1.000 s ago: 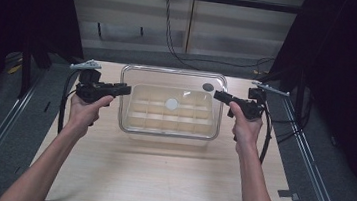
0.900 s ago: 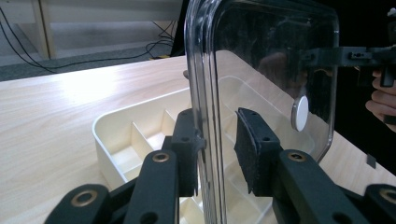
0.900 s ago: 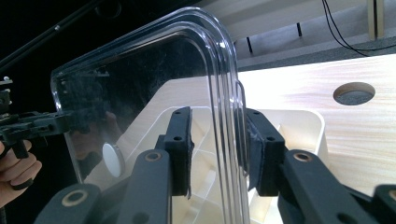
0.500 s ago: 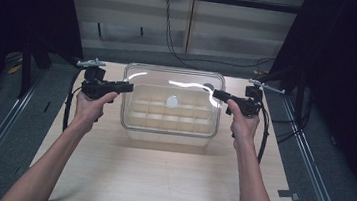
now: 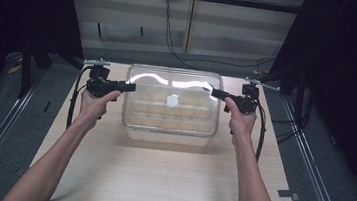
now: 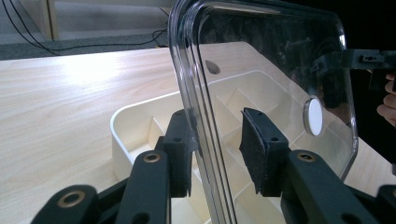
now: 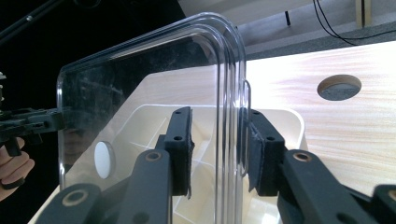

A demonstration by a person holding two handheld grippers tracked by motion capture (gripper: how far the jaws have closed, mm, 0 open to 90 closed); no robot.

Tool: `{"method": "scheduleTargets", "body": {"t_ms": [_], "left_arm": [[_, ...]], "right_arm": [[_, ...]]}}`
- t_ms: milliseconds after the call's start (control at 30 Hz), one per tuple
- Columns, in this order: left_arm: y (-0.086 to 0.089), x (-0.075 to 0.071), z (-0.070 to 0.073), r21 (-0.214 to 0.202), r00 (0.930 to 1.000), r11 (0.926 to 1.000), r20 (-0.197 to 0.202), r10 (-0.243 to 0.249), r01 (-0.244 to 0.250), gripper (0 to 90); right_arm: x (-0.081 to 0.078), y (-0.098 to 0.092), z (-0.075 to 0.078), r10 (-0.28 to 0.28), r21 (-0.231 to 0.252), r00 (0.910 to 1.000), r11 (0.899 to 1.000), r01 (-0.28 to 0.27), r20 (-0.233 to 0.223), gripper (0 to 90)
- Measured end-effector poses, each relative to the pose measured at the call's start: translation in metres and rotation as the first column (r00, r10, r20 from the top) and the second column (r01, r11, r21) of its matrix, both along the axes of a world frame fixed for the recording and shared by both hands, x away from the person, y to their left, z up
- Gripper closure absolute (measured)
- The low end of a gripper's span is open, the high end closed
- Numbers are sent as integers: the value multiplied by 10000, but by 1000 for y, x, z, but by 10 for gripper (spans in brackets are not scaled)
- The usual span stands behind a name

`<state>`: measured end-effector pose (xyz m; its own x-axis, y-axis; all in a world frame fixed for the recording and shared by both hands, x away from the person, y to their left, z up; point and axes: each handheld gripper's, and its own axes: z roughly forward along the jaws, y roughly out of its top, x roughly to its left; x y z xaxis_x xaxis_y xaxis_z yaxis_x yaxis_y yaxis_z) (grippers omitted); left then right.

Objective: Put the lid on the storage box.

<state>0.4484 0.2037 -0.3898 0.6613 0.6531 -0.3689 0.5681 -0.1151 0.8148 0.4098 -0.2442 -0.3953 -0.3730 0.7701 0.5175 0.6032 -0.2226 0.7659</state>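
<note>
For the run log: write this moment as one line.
left gripper: jaws astride clear lid edge | right gripper: jaws astride opposite edge | lid: raised over cream divided tray | table: wood

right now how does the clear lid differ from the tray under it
The clear lid is transparent, and the tray is opaque cream. The lid is held above the table with the left gripper and right gripper at its two ends, while the tray rests on the table. The lid is one smooth sheet bearing a white disc; the tray is split into compartments. Both are rounded rectangles.
</note>
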Motion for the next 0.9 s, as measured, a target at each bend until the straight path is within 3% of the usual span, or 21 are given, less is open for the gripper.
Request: {"method": "scheduleTargets", "body": {"t_ms": [267,400,600,900], "left_arm": [[0,8,-7,229,9997,9996,-169,161,-158,630],[0,12,-11,608,9994,9976,-142,326,-316,631],[2,18,-24,151,9979,9993,-539,351,-344,624],[2,23,-37,346,9956,9994,-931,101,-69,576]], "right_arm": [[8,2,-7,-53,-219,9998,9997,50,-169,638],[13,3,-13,-170,-310,9993,9994,160,-331,624],[19,7,-23,-367,-493,9971,9982,335,-667,595],[26,13,-35,-557,-840,9928,9954,469,-1059,548]]}}
